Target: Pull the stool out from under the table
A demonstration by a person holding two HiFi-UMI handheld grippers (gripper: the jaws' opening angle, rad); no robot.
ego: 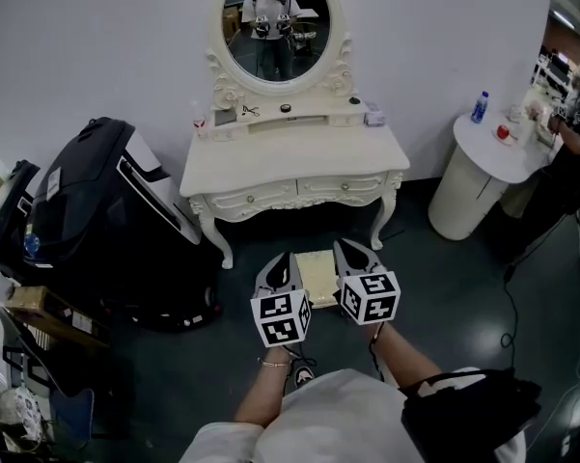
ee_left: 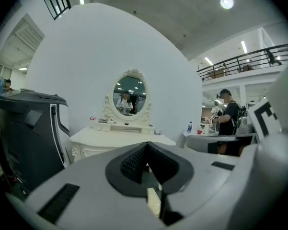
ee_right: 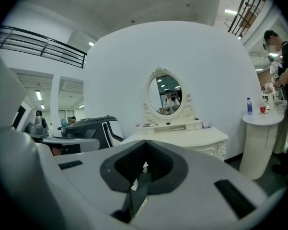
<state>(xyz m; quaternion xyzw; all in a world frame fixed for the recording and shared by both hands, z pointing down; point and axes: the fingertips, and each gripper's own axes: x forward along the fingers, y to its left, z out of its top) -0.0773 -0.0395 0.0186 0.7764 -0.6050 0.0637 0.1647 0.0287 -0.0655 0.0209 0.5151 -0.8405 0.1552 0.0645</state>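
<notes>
stool [ego: 318, 276], small with a pale cream top, stands on the dark floor [ego: 444, 307] just in front of the cream dressing table [ego: 294, 157], in line with the gap between its front legs and mostly clear of the tabletop edge. the left gripper [ego: 281, 261] sits tight against the stool's left side and the right gripper [ego: 353, 251] against its right side, so the seat lies between the two tools, not inside either one. in each gripper view the jaws are drawn together, tips meeting, with only a thin sliver of cream showing through the slit low down; whether that sliver is pinched i can't make out.

the table's two drawers [ego: 299, 193] are pushed in, so nothing of their contents shows. the little shelf under the oval mirror [ego: 278, 22] carries a few small things: a small bottle [ego: 199, 119] at the left end, a dark round pot [ego: 286, 109] near the middle, a small box [ego: 374, 116] at the right end. the mirror reflects the person holding the grippers.

left of the table stands a big black and white padded chair [ego: 101, 220], with a cardboard box [ego: 41, 307] near it. to the right, well apart, a round white side table [ego: 492, 157] holds a blue-capped bottle [ego: 479, 107] and a red-topped item [ego: 503, 132]; another person [ego: 571, 133] stands by it.
</notes>
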